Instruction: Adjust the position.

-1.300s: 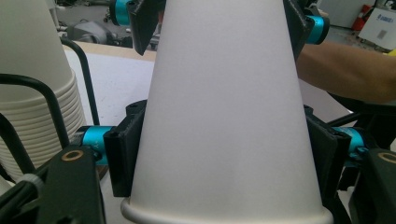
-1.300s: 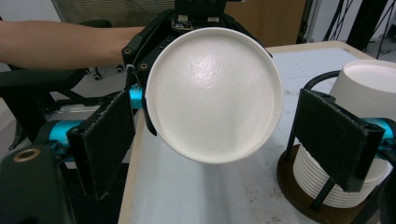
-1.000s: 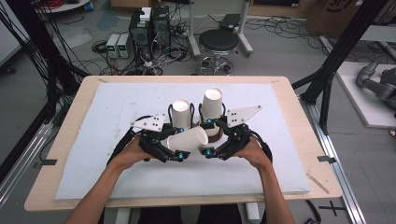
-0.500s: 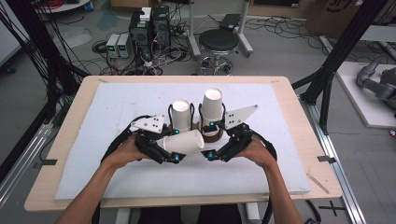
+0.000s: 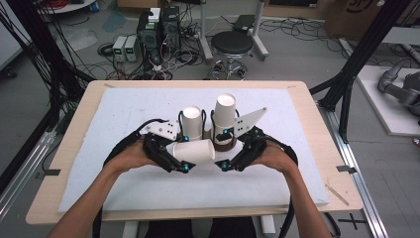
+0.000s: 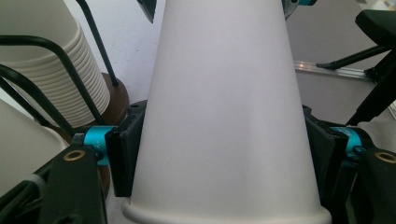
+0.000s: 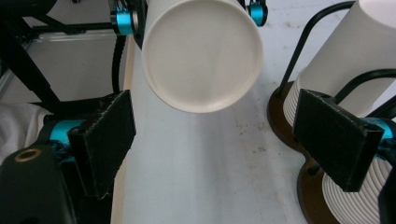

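A white paper cup (image 5: 192, 151) lies on its side above the mat, my left gripper (image 5: 181, 155) shut on its wall near the rim. In the left gripper view the cup (image 6: 224, 107) tapers away between the two black jaws, both pressed on it. Its flat bottom (image 7: 201, 53) faces my right gripper (image 7: 224, 135), which stands open with wide jaws just short of it and nothing between them. In the high view the right gripper (image 5: 225, 149) sits right of the cup's bottom end.
Two stacks of upturned white cups (image 5: 192, 121) (image 5: 224, 113) stand in black wire holders on a brown base (image 5: 224, 144), just behind both grippers. The white foam mat (image 5: 124, 109) covers the wooden table (image 5: 69, 148). Beyond the table lie a stool (image 5: 233, 44) and cables.
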`<state>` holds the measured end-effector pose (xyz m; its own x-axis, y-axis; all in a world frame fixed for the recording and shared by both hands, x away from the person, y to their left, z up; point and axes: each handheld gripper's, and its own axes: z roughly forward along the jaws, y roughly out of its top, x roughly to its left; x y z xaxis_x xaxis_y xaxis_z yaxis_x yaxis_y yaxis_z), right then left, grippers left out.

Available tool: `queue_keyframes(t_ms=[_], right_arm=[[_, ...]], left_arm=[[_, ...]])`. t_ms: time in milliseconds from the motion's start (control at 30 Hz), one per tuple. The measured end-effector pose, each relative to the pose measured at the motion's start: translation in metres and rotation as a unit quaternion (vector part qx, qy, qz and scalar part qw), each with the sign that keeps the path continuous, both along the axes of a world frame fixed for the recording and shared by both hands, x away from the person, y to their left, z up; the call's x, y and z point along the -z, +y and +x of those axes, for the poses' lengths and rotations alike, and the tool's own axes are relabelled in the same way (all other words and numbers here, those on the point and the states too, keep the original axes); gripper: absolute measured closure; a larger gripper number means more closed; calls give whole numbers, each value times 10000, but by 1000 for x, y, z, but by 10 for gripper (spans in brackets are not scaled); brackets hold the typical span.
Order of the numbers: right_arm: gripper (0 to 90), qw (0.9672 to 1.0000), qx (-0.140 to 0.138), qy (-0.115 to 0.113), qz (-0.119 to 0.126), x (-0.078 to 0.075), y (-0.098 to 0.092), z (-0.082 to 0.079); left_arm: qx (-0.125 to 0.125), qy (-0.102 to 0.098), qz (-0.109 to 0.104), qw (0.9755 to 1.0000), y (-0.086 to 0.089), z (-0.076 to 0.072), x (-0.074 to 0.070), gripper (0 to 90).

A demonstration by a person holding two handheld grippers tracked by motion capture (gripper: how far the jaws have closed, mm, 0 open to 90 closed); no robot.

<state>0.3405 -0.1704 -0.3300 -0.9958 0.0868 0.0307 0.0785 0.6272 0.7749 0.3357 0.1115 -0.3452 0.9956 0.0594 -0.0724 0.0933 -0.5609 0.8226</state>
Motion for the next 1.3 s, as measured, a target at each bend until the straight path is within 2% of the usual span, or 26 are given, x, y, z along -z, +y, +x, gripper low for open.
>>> queue_keyframes(t_ms=[167,300,400,533,567,667,700,1067,1300], right_arm=[[144,9996,-32,-19,-289,0,2,0],[144,9984,-68,-87,-549,-2,6,-1],[144,9978,-74,-96,-657,-3,8,-1],[146,9953,-112,-135,-957,-3,14,-2],[146,9953,-112,-135,-957,-3,14,-2],[146,9932,-140,-150,-1142,-2,18,-3],[147,9924,-188,-166,-1204,-1,20,-3],[150,9865,-312,-228,-1594,0,33,-3],[150,9835,-408,-303,-1734,-1,39,-2]], left_arm=[[-8,-9,265,9996,-3,-1,-2,290],[11,-19,528,9986,-7,-1,-4,290],[29,10,679,9977,-10,-1,-5,290],[16,23,975,9952,-13,0,-6,291],[6,34,1023,9948,-14,0,-6,291],[56,27,1284,9917,-17,1,-6,291],[34,58,1259,9920,-18,0,-5,291],[59,79,1564,9876,-26,1,0,292],[48,41,1840,9829,-33,1,-2,293]])
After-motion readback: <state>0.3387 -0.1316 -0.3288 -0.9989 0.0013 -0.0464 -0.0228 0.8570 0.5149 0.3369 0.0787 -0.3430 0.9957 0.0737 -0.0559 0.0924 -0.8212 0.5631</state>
